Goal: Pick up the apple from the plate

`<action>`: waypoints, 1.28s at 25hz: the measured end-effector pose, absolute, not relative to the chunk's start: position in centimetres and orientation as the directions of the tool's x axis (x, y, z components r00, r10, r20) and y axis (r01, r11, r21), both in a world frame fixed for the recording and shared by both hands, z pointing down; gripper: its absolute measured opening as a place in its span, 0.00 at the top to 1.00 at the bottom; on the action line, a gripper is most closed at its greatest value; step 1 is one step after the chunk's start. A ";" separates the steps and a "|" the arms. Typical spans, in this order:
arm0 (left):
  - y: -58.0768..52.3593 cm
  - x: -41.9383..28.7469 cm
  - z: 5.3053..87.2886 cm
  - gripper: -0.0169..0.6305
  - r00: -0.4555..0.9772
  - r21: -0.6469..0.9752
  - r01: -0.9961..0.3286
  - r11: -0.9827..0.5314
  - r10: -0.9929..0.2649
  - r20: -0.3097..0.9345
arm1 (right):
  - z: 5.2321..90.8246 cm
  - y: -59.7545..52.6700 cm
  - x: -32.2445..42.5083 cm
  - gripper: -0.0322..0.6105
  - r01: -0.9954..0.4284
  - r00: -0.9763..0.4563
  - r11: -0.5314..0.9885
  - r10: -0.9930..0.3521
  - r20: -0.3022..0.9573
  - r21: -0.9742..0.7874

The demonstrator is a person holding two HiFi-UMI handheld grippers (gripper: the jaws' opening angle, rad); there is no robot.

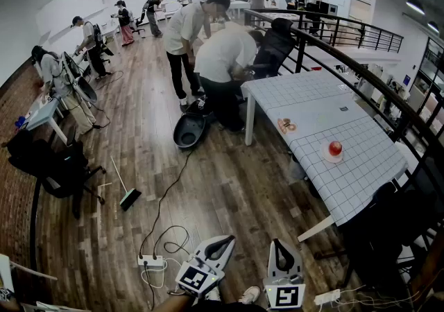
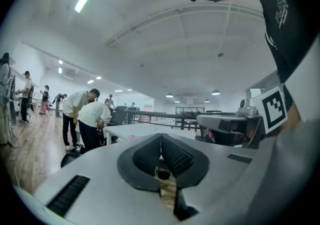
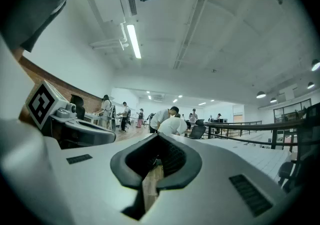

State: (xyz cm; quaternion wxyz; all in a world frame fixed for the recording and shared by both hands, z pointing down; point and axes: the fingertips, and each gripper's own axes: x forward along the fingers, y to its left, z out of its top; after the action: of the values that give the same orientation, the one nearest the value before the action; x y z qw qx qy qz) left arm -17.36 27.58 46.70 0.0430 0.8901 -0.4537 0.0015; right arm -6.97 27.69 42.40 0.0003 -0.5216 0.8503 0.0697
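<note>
Holding the left gripper and right gripper clenched and empty, well short of the plate, a person is probably needing to open one before reaching the apple.

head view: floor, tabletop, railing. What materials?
Floor: wood planks or wood-look laminate with a slight sheen; plank seams and grain show.
Tabletop: white with a thin dark grid, likely a printed cover or mat; what lies beneath can't be told.
Railing: probably dark painted metal, judging by its slim bars.
</note>
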 end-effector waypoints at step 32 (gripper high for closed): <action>24.7 -12.0 44.7 0.94 0.594 0.015 -0.804 -0.594 -0.804 0.010 | 42.2 24.9 -2.2 0.91 -0.873 -0.487 0.485 -0.866 -0.115 0.041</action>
State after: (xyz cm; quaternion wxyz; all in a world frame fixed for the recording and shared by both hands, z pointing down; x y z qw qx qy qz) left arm -11.97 24.73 44.65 0.0089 0.8927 -0.4505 0.0012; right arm -2.21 24.86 42.18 0.0390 -0.5051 0.8609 0.0470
